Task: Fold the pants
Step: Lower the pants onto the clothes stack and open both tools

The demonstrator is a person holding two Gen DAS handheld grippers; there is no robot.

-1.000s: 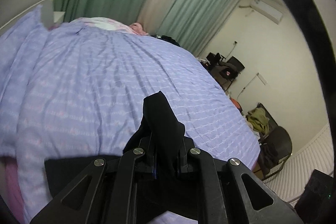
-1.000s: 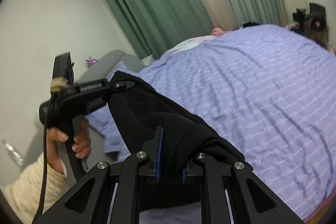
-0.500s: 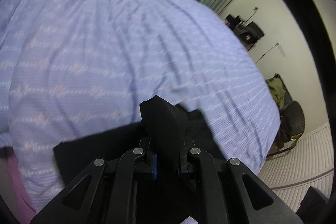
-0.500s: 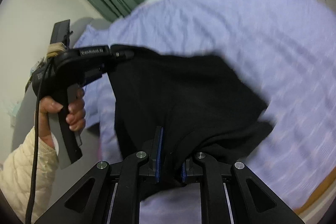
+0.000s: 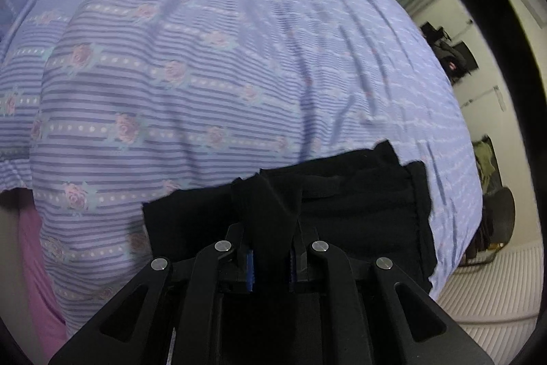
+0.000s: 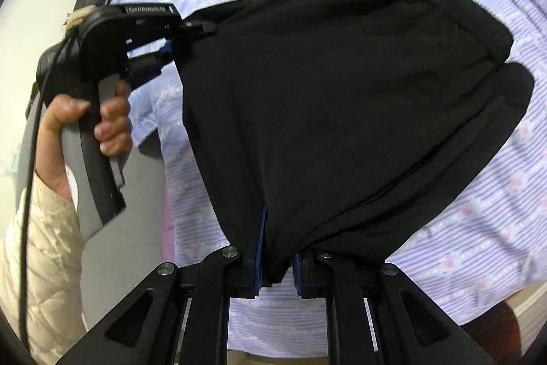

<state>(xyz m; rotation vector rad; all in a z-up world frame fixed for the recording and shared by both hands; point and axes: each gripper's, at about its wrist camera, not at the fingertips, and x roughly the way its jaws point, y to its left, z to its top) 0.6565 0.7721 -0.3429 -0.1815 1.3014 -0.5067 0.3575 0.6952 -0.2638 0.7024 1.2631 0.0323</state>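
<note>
We see black pants [image 6: 342, 98] spread over lilac floral bedspread [image 5: 205, 74], near its front edge, cloth stretched between both grippers. Right gripper [image 6: 277, 265]: jaws narrow, blue pads clamped on bunched pants edge at near side. Left gripper [image 5: 271, 255]: jaws narrow too, pinching fold of pants that sticks up between fingers. In right wrist view we see left gripper [image 6: 195, 26] gripping far corner of cloth, left hand [image 6: 85, 125] wrapped round handle, cream quilted sleeve [image 6: 37, 262] below. Both grippers angled down toward bed.
</note>
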